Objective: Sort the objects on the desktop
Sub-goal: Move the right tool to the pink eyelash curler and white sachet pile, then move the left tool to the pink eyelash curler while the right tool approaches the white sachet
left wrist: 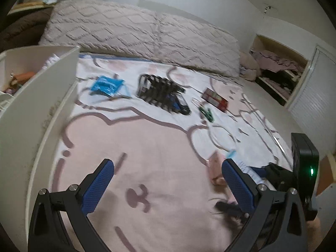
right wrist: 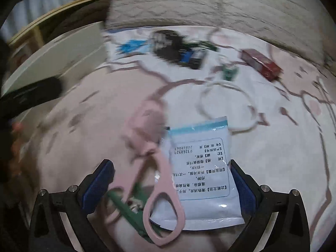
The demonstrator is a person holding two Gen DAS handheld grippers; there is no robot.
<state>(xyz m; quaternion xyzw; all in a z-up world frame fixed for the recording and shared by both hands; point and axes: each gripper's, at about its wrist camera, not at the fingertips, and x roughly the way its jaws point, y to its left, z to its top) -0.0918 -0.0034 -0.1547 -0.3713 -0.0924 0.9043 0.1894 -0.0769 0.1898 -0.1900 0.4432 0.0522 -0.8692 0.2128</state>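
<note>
**Scissors between the right jaws**

Scissors lying on bedspread, overlapping sachet; long axis running 12 to 6. Right gripper hovering spread, straddling both, nearer. Left gripper spread, pinching nothing.

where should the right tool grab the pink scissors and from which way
Judging by the right wrist view, grip the pink scissors across the straight shank just above the finger loops, coming down from above. They lie flat, partly over the white sachet, and the right tool is open astride them; the loops are too wide.
</note>
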